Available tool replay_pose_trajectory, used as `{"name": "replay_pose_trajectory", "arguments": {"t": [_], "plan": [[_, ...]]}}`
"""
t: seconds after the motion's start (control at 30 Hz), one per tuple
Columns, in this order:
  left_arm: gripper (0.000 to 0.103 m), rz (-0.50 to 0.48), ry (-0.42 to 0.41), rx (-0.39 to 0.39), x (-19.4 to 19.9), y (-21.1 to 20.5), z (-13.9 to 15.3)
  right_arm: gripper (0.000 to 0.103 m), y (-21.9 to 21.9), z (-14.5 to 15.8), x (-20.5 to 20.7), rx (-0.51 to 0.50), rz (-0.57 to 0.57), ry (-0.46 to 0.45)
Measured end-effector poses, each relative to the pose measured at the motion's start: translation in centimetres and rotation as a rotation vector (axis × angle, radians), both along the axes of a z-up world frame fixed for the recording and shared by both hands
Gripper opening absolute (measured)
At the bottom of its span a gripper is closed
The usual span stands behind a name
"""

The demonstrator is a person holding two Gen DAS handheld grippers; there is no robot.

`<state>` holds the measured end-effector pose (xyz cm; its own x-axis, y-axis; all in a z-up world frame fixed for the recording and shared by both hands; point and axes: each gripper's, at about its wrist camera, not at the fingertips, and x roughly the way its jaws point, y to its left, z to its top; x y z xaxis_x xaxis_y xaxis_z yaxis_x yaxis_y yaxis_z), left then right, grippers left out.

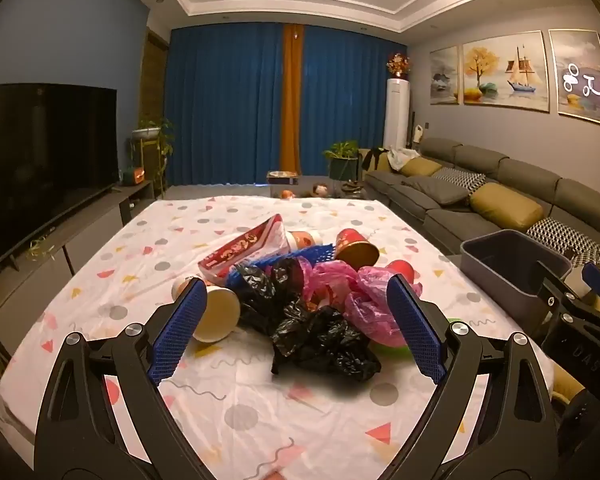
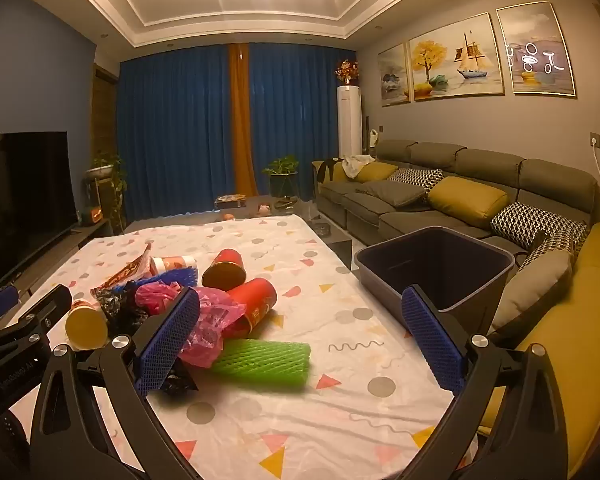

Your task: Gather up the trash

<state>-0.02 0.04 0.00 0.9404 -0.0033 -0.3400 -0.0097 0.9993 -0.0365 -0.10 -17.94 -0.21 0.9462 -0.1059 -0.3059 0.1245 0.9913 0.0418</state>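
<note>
Trash pile (image 1: 300,280) is lying mid-surface (image 2: 300,420): four paper cups, two black bags, pink bags, one green foam net (image 2: 262,362); printing unreadable. Bin (image 2: 480,280) sitting beside right edge. Left gripper (image 1: 296,332) and right gripper (image 2: 300,344) are both gaping, empty.

Trash heaped on the patterned tablecloth (image 2: 340,408): crumpled black bags (image 1: 324,336), pink bags (image 1: 360,296), toppled paper cups (image 1: 216,312), green foam netting (image 2: 264,362); an open grey bin (image 2: 440,268) is set beside the table
</note>
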Motion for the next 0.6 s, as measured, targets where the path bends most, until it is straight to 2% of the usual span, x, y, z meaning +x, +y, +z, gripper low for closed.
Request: {"name": "replay_pose_trajectory", "arguments": {"t": [0.6], "plan": [[0.09, -0.005, 0.013, 0.002, -0.01, -0.43, 0.01, 0.098, 0.03, 0.0, 0.3, 0.009, 0.002, 0.003]]}}
